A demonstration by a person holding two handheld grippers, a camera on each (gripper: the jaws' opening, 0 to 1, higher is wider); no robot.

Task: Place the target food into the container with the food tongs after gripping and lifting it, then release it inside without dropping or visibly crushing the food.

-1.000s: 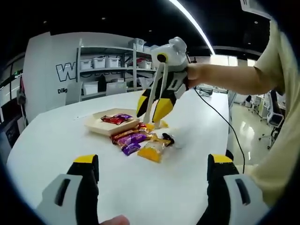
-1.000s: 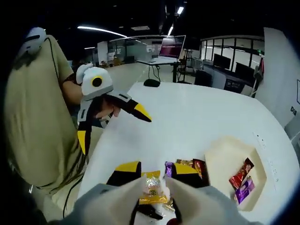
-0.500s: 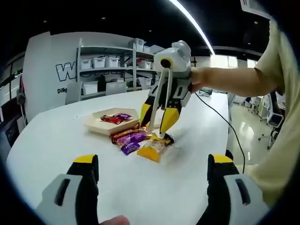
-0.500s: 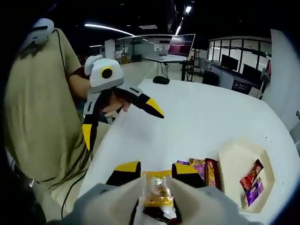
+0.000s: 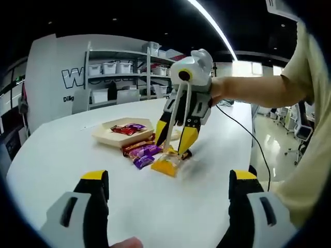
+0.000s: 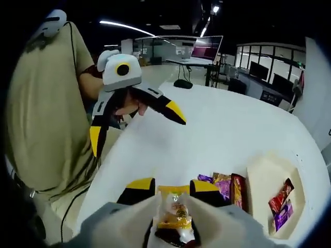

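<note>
White shelf-wall lettering (image 5: 70,78), partly legible: "W…"

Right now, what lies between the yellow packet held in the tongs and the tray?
In the left gripper view, loose purple and red snack packets lie on the table between the yellow packet and the tray.

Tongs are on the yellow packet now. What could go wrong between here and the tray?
The tongs pinch only the top edge of the yellow snack packet, so it may slip out when carried.

The purple and red packets lie touching it, toward the tray; a low carry could drag them along.

The tray already holds two packets, so release over its bare part.
</note>
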